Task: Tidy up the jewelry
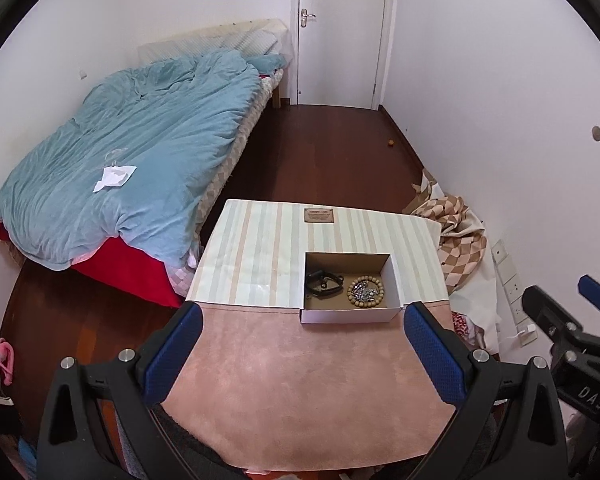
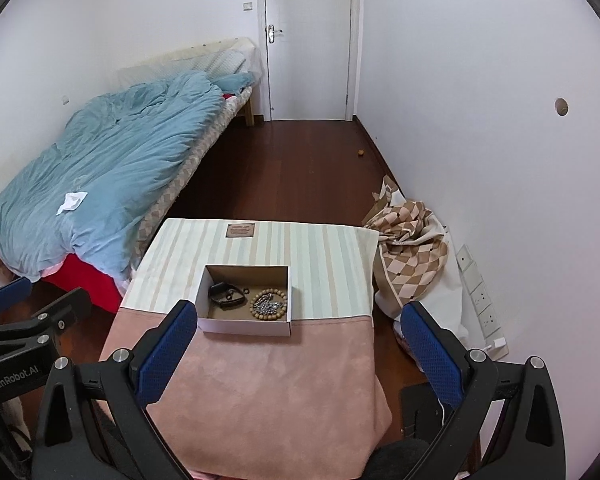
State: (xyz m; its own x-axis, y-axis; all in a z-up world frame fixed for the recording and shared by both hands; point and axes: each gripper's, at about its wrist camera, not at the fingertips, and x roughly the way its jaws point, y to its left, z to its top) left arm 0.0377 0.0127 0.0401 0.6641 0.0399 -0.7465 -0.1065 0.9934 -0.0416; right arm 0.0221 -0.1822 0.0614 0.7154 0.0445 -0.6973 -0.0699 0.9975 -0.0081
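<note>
Our left tongs (image 1: 302, 354) and right tongs (image 2: 296, 350) both hang released and empty above the desk (image 1: 308, 380), with the jewelry already in the box (image 1: 350, 314). The chain (image 1: 362, 293) lies tangled inside the bead bracelet (image 1: 367, 292) beside the black band (image 1: 322, 283). If we pinch one, we risk dragging its neighbour along or tipping the light box.

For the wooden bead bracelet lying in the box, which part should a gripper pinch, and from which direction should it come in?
Pinch the bead bracelet on its right arc, coming straight down from above. It lies flat on the floor of the open-topped box, whose walls block a sideways approach. A metal chain is heaped inside the ring and a black band lies to its left, so the right arc looks freest.
</note>
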